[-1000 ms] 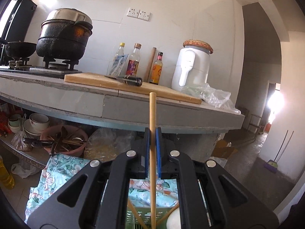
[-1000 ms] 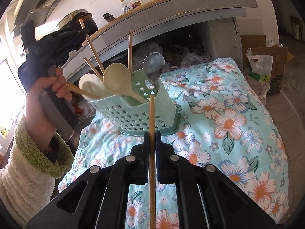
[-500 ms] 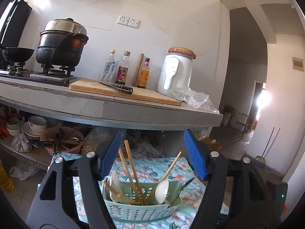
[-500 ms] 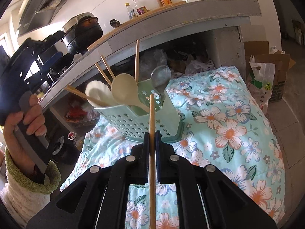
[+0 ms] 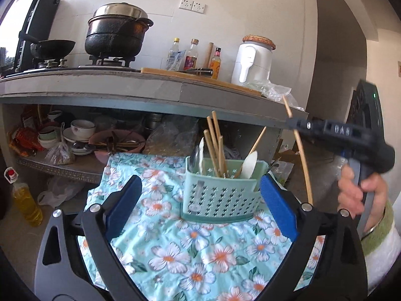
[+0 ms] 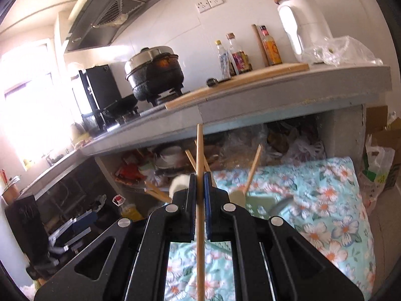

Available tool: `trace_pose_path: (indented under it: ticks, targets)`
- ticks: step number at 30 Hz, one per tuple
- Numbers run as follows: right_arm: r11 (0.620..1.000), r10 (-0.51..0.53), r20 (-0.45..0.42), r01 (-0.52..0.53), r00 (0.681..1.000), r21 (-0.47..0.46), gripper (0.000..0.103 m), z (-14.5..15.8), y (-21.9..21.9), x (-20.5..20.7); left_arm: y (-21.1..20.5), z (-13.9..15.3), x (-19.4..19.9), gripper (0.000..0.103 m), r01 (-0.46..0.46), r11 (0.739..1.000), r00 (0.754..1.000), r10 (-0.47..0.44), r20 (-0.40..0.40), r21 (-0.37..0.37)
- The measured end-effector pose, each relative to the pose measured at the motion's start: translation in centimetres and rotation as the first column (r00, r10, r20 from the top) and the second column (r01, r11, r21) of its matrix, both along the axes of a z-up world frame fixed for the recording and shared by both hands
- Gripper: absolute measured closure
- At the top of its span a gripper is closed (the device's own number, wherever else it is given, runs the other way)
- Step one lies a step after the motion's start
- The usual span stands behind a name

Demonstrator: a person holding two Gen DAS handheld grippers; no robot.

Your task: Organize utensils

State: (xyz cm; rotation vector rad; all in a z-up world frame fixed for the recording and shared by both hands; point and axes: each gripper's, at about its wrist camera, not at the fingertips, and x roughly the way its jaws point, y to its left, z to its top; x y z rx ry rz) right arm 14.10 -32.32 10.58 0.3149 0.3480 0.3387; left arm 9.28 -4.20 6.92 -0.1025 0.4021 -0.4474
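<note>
While the two claws are working over the floral cloth, the parts read as follows.

Utensil caddy (image 5: 220, 195): pale green perforated plastic, standing upright on the floral cloth (image 5: 190, 253), framed in the left wrist view between the left claw's two blue pads; it is touching neither pad.

Caddy contents: wooden chopsticks (image 5: 213, 143) are leaning up out of it, along with a white spoon (image 5: 249, 163); a metal spoon is lying against its left inner wall.

Single chopstick (image 6: 200, 200): being held by the right claw (image 6: 200, 188), whose jaws are closing tight on its shaft; the stick is running up past the pads and down toward the camera. In the left wrist view the same stick (image 5: 300, 150) is hanging to the right of the caddy, apart from it.

Left claw (image 5: 200, 200): standing wide open and gripping nothing; its jaws have just been opening.

Person's hand (image 5: 356, 188): gripping the handle of the right claw, with a green-and-white fleecy sleeve at the wrist.

Counter (image 5: 150, 87): a grey slab behind the cloth, carrying a blackened pot (image 5: 115, 35) on a gas burner, a wooden cutting board (image 5: 200, 76), three bottles and a white appliance (image 5: 254, 62).

Shelf under the counter (image 5: 62, 163): holding bowls, plates and bags.
</note>
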Motion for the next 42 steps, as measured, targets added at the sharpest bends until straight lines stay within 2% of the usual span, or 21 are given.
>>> trace_pose_path:
  ticks: [7, 13, 17, 23, 29, 34, 36, 38, 42]
  targets:
    - [1.0, -0.016, 0.11, 0.013, 0.994, 0.02, 0.097, 4.3, 1.5, 4.9, 2.9, -2.8, -1.7, 0.011, -0.085, 0.996, 0.995, 0.086, -0.052, 0.025]
    - [0.995, -0.091, 0.173, 0.095, 0.981, -0.013, 0.097, 5.7, 2.9, 8.0, 5.0, -3.4, -1.9, 0.011, -0.129, 0.991, 0.99, 0.13, -0.06, 0.016]
    - [0.982, -0.159, 0.178, 0.174, 0.971, -0.076, 0.097, 4.6, 3.8, 10.0, 5.7, -3.4, -1.3, 0.01, -0.147, 0.989, 0.986, 0.147, -0.073, 0.009]
    - [0.96, -0.199, 0.105, 0.216, 0.974, -0.179, 0.097, 1.5, 4.0, 12.1, 5.8, -3.8, -1.2, 0.01, -0.147, 0.989, 0.986, 0.148, -0.074, 0.013]
    - [0.963, -0.195, 0.062, 0.203, 0.979, -0.177, 0.096, -0.2, 3.0, 11.6, 5.5, -4.1, -1.0, 0.01, -0.137, 0.991, 0.987, 0.137, -0.085, 0.006]
    - [0.97, -0.179, 0.053, 0.185, 0.982, -0.159, 0.095, -0.3, 2.1, 9.1, 5.1, -4.2, -0.8, 0.01, -0.142, 0.99, 0.985, 0.14, -0.096, -0.005]
    - [0.974, -0.173, 0.064, 0.18, 0.983, -0.136, 0.091, -0.1, 1.5, 7.0, 4.8, -4.1, -0.7, 0.01, -0.145, 0.989, 0.985, 0.144, -0.096, -0.005]
    - [0.978, -0.167, 0.08, 0.176, 0.983, -0.113, 0.071, 0.0, 1.1, 4.5, 4.4, -4.0, -0.7, 0.009, -0.155, 0.988, 0.984, 0.155, -0.09, 0.003]
    - [0.979, -0.154, 0.083, 0.164, 0.985, -0.121, 0.053, -1.0, 1.0, -0.8, 3.3, -3.8, -0.5, 0.008, -0.184, 0.982, 0.979, 0.186, -0.079, 0.034]
